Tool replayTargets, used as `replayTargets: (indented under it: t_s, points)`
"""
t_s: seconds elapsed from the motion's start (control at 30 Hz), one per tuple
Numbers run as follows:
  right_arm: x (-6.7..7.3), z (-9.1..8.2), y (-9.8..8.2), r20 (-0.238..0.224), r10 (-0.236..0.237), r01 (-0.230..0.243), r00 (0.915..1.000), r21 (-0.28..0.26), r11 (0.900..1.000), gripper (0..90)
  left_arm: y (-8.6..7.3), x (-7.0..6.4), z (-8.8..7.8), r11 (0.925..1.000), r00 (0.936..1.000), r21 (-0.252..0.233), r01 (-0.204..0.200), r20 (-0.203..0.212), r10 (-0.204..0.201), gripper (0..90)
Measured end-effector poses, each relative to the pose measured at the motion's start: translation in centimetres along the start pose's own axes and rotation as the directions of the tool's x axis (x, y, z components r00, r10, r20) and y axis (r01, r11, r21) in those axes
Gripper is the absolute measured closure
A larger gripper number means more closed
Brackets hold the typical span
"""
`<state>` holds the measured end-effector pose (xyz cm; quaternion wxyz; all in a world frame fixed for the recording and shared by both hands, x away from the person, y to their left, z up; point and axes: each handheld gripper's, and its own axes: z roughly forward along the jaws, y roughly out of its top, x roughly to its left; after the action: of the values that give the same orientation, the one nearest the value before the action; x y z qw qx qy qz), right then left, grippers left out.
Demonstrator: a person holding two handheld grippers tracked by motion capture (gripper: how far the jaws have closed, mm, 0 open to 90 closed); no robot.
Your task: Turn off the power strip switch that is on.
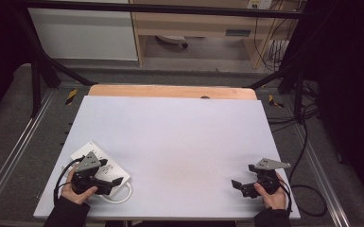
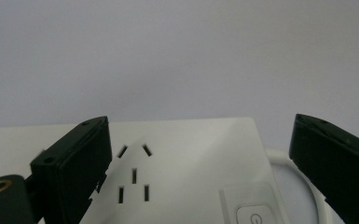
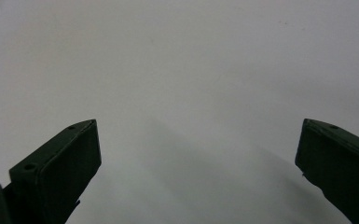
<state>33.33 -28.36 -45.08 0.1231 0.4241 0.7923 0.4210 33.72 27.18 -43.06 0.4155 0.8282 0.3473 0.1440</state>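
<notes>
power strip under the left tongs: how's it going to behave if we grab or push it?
The power strip looks like a flat, rigid, smooth plastic slab, so it should slide rather than tip, perhaps slipping between the pads. Its white cord loops loosely beside it and will probably drag or swing. The left tongs stand open above it.

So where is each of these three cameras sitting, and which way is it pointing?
High view: above the person's side, looking forward and down on the white table; forearms, left hand-held gripper, right hand-held gripper.
Left gripper view: rides the left hand-held gripper, looking along its open jaws at the white power strip.
Right gripper view: rides the right hand-held gripper, jaws open over bare table.
Shared: the high and left gripper views both show the power strip and its white cord.
</notes>
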Motion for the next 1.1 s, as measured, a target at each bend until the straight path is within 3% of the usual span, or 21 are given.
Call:
replayTargets:
  t_s: [1.1]
  points:
    - [0.00, 0.15, -0.05, 0.009, 0.002, -0.002, 1.0000, 0.015, 1.000, 0.7, 0.06, 0.01, -0.73, 0.9998, 0.9997, 0.005, -0.019, -0.014, 0.019, 6.2]
